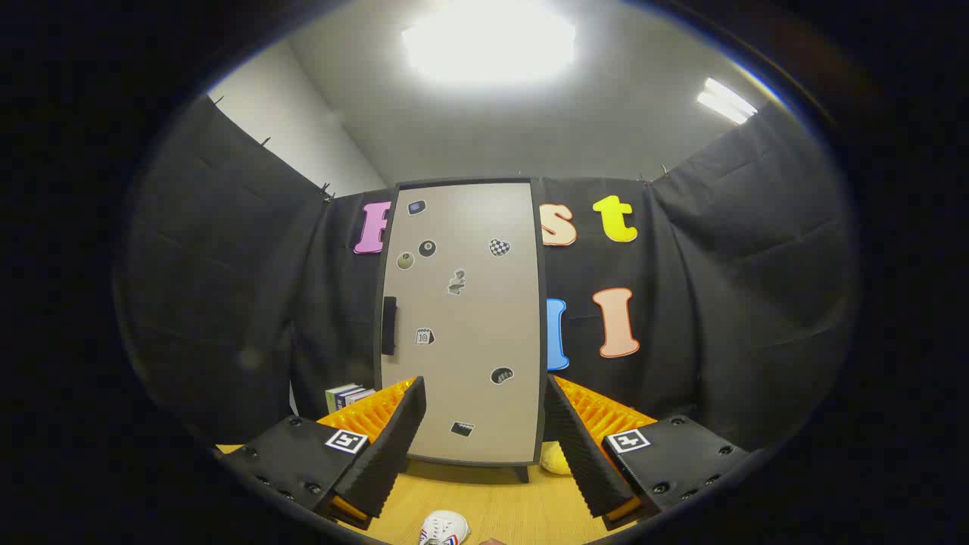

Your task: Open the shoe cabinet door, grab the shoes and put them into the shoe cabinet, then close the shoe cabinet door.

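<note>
We list the tool [484, 446] first: its two black ribbed fingers [394, 446], backed in orange, stand spread wide apart with nothing between them, each base carrying a small square black-and-white marker. Straight ahead, beyond the fingers, we record the shoe cabinet [463, 322], upright on the bench [500, 511], its beige door [484, 363] shut inside a dark frame. A black handle [388, 325] sits on the door's left edge at mid height. We count several small stickers [500, 247] scattered over the door face. A dark foot [522, 474] shows under the cabinet's lower right corner. Next item: a white shoe [443, 527] with red and blue stripes, lying on the light wooden bench between the fingers and nearer to us than the cabinet, well apart from the door. We see one shoe; its further half is cut off. Beside the cabinet's lower right corner rests a yellow soft object [554, 457], partly hidden by the right finger; we cannot tell what it is. Behind the left finger, left of the cabinet, stands a short row of books [347, 395]. Black cloth walls [227, 303] close the booth, with a ceiling light [488, 42] overhead.
</note>
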`<control>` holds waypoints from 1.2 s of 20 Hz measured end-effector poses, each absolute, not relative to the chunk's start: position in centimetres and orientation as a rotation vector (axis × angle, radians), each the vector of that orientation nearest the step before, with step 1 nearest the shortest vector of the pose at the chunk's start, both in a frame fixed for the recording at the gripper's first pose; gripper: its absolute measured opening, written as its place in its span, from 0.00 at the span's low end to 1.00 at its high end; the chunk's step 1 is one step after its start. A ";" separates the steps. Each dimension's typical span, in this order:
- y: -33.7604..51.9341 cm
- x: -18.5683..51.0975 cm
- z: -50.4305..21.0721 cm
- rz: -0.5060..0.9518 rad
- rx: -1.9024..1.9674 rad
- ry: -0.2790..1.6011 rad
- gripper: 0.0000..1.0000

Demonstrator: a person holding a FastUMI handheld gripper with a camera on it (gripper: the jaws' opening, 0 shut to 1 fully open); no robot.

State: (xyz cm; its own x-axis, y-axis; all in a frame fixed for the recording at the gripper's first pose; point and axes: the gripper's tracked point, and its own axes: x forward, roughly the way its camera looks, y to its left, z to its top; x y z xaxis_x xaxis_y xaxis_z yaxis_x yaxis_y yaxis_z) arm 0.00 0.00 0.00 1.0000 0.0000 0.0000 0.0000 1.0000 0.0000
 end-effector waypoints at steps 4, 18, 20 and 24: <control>1.0 -0.2 -0.2 0.023 -0.003 -0.002 0.98; 0.6 0.3 1.0 -0.005 0.063 -0.021 0.98; 1.0 1.6 1.7 -0.009 0.078 -0.022 0.98; 2.5 5.9 3.3 0.016 0.081 -0.020 0.99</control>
State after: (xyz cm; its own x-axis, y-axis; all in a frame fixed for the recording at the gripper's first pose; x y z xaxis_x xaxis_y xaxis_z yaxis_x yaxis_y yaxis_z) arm 5.94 2.54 3.26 0.9997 0.0150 0.0207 -0.0167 0.9966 0.0808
